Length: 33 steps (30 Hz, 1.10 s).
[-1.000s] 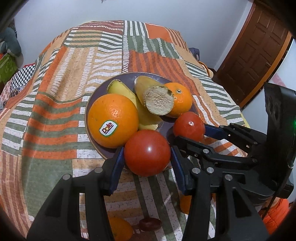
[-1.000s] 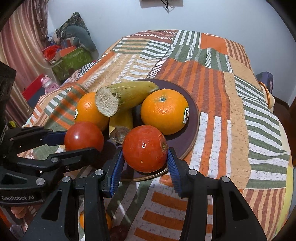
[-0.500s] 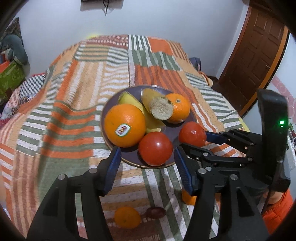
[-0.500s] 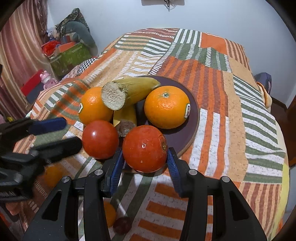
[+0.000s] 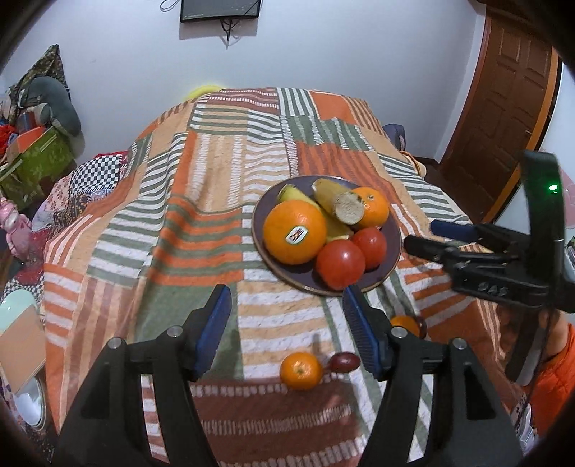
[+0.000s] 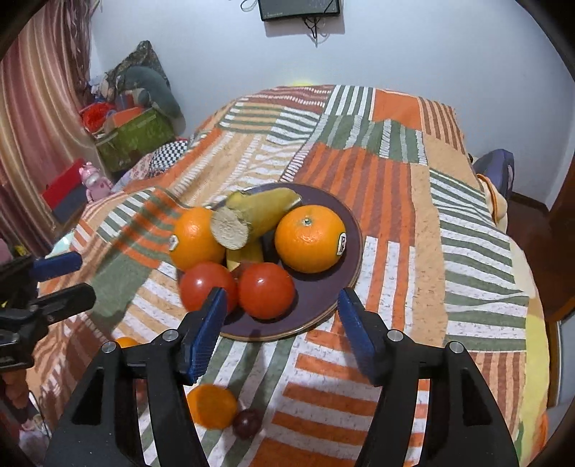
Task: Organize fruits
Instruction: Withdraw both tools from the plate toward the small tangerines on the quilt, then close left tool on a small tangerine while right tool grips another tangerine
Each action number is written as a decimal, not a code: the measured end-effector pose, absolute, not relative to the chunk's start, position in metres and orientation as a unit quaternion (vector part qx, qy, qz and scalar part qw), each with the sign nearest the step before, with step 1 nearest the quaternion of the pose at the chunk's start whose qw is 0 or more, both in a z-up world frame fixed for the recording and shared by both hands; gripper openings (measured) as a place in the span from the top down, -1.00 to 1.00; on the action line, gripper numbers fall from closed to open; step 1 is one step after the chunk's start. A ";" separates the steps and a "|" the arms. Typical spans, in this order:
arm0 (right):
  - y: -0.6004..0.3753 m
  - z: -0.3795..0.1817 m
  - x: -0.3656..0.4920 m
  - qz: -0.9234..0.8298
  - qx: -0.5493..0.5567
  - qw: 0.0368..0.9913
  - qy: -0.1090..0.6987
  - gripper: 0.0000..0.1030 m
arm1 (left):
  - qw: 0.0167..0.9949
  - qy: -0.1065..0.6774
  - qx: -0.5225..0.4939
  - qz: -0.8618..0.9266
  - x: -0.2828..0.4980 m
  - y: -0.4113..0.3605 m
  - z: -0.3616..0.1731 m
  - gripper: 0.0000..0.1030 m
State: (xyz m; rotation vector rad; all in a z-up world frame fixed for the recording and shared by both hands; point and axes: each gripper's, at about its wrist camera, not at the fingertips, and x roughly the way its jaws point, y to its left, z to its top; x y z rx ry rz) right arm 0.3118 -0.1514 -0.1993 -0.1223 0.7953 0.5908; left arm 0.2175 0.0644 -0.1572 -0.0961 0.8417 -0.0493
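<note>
Both the left claw (image 5: 284,316) and the right claw (image 6: 280,316) hover spread and empty, with the plate (image 6: 316,305) of two tomatoes (image 6: 266,289), oranges and bananas just ahead on the bed, and a small orange (image 5: 301,370) between the left claw's fingers.

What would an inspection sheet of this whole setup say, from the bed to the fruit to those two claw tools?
Surface: striped patchwork bedspread, rumpled.
Job's things: purple plate holds two oranges, two tomatoes and cut bananas.
Clutter: small orange and dark round fruit lie loose on the bedspread near the plate; another small orange sits farther right.
Grippers: left gripper open, empty; right gripper open, empty.
Cables: cord dangling under wall screen.
Surroundings: wooden door, green box, curtain.
</note>
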 end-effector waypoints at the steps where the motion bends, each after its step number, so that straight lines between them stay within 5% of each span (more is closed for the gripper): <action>1: -0.152 -0.197 0.308 0.283 -0.060 0.879 0.378 -0.17 | 0.911 0.409 -0.047 -0.024 0.215 0.066 -0.158 -0.25; 26: -0.127 -0.233 0.241 0.327 -0.122 0.842 0.411 -0.11 | 0.882 0.467 -0.057 -0.028 0.183 0.063 -0.208 -0.22; 33: -0.117 -0.243 0.243 0.323 -0.154 0.840 0.408 0.07 | 0.874 0.480 -0.058 -0.044 0.198 0.057 -0.222 0.03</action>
